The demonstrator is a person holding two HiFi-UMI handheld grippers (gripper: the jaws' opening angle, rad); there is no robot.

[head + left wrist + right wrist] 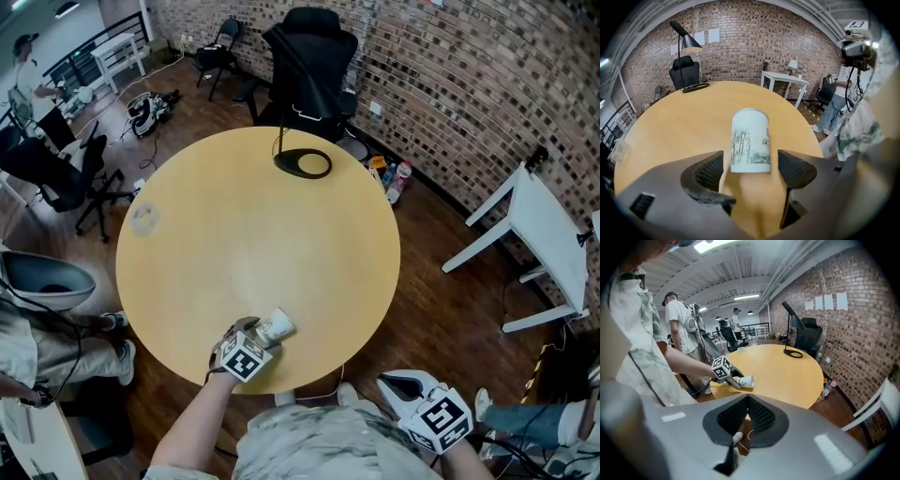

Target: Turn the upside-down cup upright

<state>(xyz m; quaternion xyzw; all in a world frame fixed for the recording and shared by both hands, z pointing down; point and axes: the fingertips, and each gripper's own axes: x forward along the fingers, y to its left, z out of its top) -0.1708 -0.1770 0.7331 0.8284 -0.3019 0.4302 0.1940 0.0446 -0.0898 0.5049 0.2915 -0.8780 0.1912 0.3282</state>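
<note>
Round yellow table (234, 234), brick wall behind. Cup (750, 140) near front edge, seemingly lying on its side. Left gripper (750, 161) jaws wide, flanking cup's near end, pads clear. Right gripper (747, 399) closed, empty, off table. Righting looks unfinished; next: pinch cup, tip upright.

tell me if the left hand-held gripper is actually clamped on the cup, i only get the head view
Observer: No. In the left gripper view the left hand-held gripper is open. The cup sits between its jaws, with a strip of table showing on each side of it.
Operator: and the other one, holding anything
Observer: The right hand-held gripper is shut, its jaws pressed together on nothing.
Operator: anything tall i should steer round
Observer: A black lamp stands at the table's far side, and its arm and shade rise above the tabletop.
</note>
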